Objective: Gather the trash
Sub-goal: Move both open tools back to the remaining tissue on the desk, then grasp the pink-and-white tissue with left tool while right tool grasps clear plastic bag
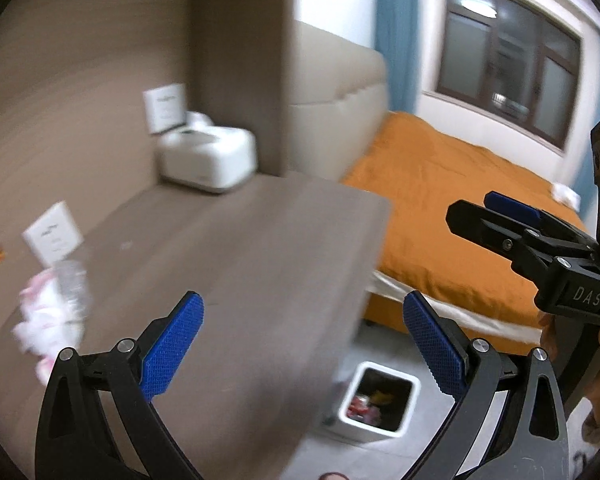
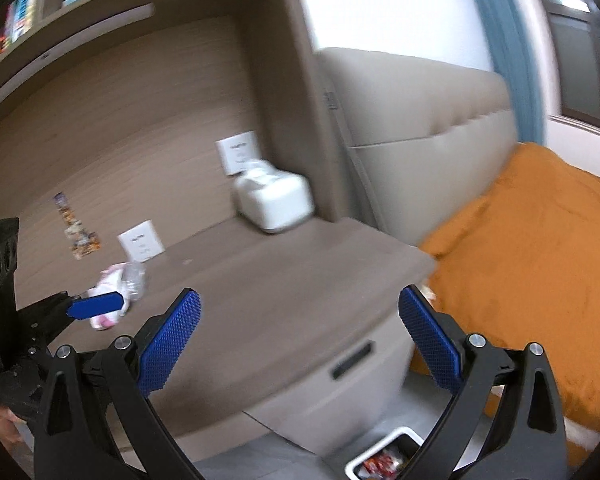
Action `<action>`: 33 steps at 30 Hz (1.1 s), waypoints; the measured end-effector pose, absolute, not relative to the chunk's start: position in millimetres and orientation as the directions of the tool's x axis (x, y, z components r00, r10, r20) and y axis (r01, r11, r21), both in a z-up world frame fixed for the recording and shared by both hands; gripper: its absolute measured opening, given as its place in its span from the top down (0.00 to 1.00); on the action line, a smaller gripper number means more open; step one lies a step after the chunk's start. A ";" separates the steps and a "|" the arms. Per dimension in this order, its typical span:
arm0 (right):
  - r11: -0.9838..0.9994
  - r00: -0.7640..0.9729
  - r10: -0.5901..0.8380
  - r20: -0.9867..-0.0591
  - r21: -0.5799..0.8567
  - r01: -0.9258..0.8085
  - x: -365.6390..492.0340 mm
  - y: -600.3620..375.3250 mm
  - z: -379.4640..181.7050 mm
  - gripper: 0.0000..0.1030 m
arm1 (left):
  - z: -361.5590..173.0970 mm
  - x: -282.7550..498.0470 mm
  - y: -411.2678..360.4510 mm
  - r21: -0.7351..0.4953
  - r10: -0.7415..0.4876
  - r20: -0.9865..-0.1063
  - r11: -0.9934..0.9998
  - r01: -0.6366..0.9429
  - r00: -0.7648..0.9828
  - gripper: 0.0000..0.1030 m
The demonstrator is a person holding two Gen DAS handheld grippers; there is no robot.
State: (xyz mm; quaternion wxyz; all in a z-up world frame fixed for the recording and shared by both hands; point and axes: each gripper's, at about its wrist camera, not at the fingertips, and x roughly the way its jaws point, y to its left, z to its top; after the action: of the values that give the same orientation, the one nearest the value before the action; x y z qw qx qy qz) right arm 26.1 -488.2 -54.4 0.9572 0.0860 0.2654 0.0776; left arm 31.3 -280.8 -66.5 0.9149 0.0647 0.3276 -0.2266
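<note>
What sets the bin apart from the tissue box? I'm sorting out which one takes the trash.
The bin stands on the floor, open-topped, with colourful wrappers inside; the tissue box sits on the desk, in its back corner, lidded, with tissue poking out. The bin is square, the tissue box oblong and rounded. Both are white.

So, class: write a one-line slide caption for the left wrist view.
Open left gripper above the bedside table, crumpled trash at left, bin below.
</note>
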 end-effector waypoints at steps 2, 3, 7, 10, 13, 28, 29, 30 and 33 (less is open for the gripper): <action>0.964 0.830 0.251 -0.498 0.203 -0.170 39.0 -468.6 -51.6 0.04 | -63.2 33.6 -263.2 -0.023 -0.333 -0.619 0.913 0.407 0.711 0.05; 0.958 0.821 0.278 -0.499 0.201 -0.203 44.5 -458.2 -50.5 0.04 | -61.7 34.5 -250.1 -0.020 -0.299 -0.618 0.931 0.365 0.727 0.05; 0.930 0.783 0.368 -0.502 0.190 -0.315 60.9 -418.4 -48.0 0.04 | -59.3 35.6 -206.4 -0.017 -0.205 -0.618 0.969 0.248 0.759 0.05; 0.906 0.752 0.419 -0.509 0.190 -0.377 72.6 -386.6 -48.6 0.04 | -58.3 36.1 -170.9 -0.015 -0.146 -0.625 0.984 0.175 0.767 0.05; 0.893 0.737 0.443 -0.511 0.177 -0.414 79.9 -360.2 -47.4 0.04 | -60.5 39.3 -136.2 -0.021 -0.103 -0.630 0.993 0.116 0.769 0.05; 0.893 0.675 0.399 -0.621 0.095 -0.441 157.7 -258.4 -80.7 0.04 | -101.7 113.4 -52.9 -0.107 -0.150 -0.656 0.989 0.106 0.740 0.05; 0.894 0.667 0.395 -0.631 0.097 -0.438 165.4 -254.5 -86.7 0.04 | -104.7 118.2 -52.5 -0.107 -0.161 -0.660 0.987 0.121 0.734 0.05; 0.895 0.659 0.392 -0.641 0.100 -0.435 171.8 -251.9 -90.9 0.04 | -108.4 123.5 -52.8 -0.092 -0.167 -0.663 0.986 0.142 0.729 0.05; 0.898 0.629 0.381 -0.677 0.109 -0.427 195.1 -242.7 -106.5 0.04 | -116.0 134.8 -54.4 -0.055 -0.174 -0.671 0.981 0.185 0.721 0.05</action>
State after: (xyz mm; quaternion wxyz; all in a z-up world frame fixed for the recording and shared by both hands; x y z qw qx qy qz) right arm 195.1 -242.7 -106.5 0.9020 -0.0308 0.3677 0.2239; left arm 134.8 -54.4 -116.0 0.9276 0.0077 0.3609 -0.0967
